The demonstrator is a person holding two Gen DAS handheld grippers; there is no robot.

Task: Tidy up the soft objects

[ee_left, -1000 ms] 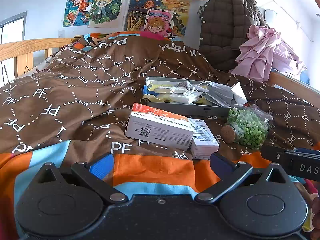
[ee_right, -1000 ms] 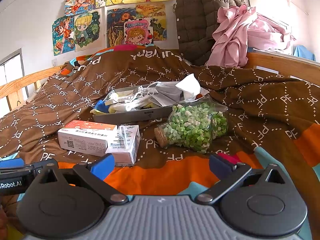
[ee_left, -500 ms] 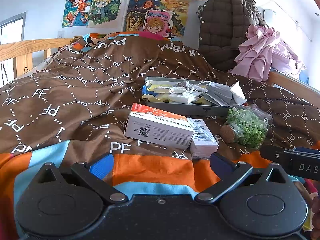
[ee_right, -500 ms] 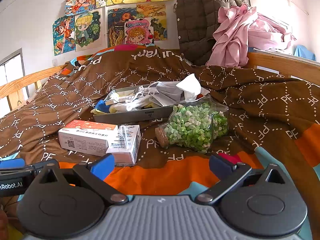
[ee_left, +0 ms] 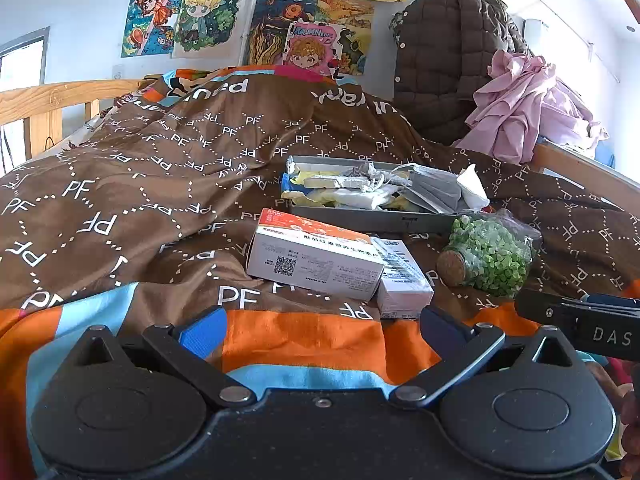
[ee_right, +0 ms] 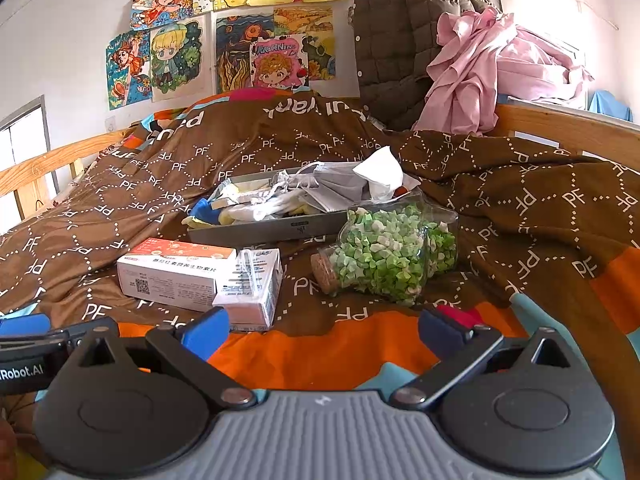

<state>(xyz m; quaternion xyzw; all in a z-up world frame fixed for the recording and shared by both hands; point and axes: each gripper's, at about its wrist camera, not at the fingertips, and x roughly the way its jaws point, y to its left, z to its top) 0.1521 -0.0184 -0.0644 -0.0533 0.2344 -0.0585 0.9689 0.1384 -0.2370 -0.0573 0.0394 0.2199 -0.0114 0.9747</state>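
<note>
A grey tray (ee_left: pixel 372 220) (ee_right: pixel 268 229) lies on the brown bed cover, heaped with soft things: a grey face mask (ee_left: pixel 432 188) (ee_right: pixel 340 188), a white tissue (ee_left: pixel 472 188) (ee_right: pixel 382 176), gloves and cloths. In front of it lie a white and orange box (ee_left: pixel 312 258) (ee_right: pixel 176 268), a small carton (ee_left: pixel 402 276) (ee_right: pixel 250 284) and a corked jar of green paper stars (ee_left: pixel 492 256) (ee_right: pixel 388 256). My left gripper (ee_left: pixel 320 330) stands open short of the boxes, nothing between its fingers. My right gripper (ee_right: pixel 324 330) is open too, near the jar, holding nothing.
The brown cover (ee_left: pixel 140 184) spreads over the bed, with an orange and blue band at the near edge. Wooden rails (ee_left: pixel 48 100) (ee_right: pixel 560 124) border both sides. A brown quilted jacket (ee_right: pixel 396 40) and pink cloth (ee_right: pixel 492 64) hang at the back right. The other gripper's tip (ee_left: pixel 580 320) shows at right.
</note>
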